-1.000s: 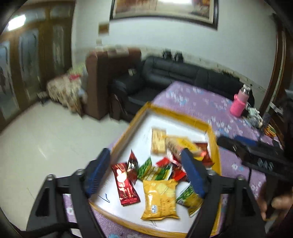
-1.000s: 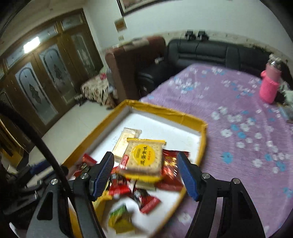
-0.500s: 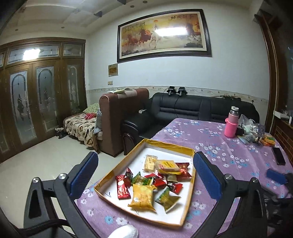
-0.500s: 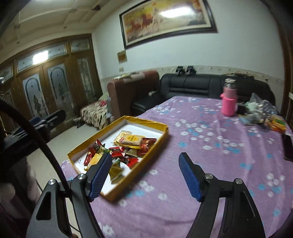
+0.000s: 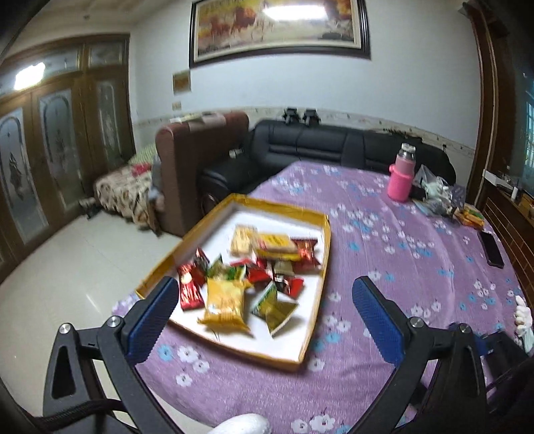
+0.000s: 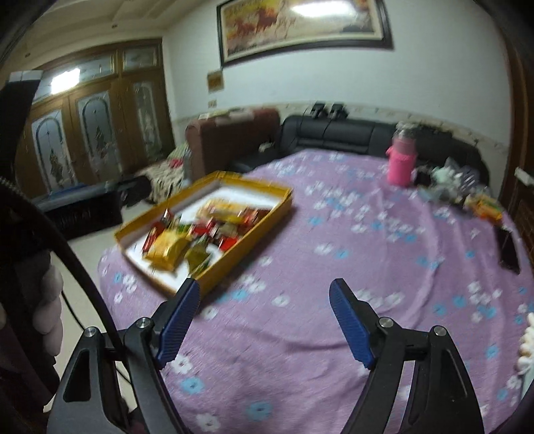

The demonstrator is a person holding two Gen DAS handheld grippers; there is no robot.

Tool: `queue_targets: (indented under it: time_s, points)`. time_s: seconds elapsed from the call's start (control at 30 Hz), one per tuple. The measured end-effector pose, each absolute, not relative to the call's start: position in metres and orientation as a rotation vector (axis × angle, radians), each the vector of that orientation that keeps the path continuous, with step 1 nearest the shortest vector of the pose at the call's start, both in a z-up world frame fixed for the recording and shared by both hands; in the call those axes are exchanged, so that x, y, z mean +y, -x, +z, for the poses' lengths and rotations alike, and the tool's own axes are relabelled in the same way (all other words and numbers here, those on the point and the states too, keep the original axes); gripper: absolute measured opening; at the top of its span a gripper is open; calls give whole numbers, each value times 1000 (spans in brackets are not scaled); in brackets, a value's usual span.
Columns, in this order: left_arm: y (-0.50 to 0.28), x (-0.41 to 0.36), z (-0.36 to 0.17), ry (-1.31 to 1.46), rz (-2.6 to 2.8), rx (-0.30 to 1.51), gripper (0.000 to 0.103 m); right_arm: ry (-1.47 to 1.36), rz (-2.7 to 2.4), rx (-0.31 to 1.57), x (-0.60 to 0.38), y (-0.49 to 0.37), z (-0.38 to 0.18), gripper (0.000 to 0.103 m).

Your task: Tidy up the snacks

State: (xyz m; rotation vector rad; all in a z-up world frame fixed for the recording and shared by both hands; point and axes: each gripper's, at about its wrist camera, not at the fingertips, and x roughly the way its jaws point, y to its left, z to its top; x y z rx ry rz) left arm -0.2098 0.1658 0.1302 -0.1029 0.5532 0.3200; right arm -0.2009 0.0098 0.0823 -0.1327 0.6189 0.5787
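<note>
Left gripper jaws spread wide and empty above the snack-filled tray on the desk; right gripper jaws opening, nothing between.

Ahead of you a white wall carries a long framed horse painting. Beneath it stands a black leather sofa, with a brown armchair to its left. Farther left you have tall wooden doors with frosted glass panels, lit from above, and a pale, glossy tiled floor.
</note>
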Motion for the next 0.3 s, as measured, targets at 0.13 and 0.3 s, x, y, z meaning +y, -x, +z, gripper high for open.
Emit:
queue_targets:
  time_s: [0.13, 0.3]
  points:
    - [205, 171, 120, 111, 321, 586, 103, 188, 606, 641, 30, 206, 71, 80]
    - [199, 180, 112, 146, 289, 629, 103, 192, 616, 641, 37, 205, 71, 80]
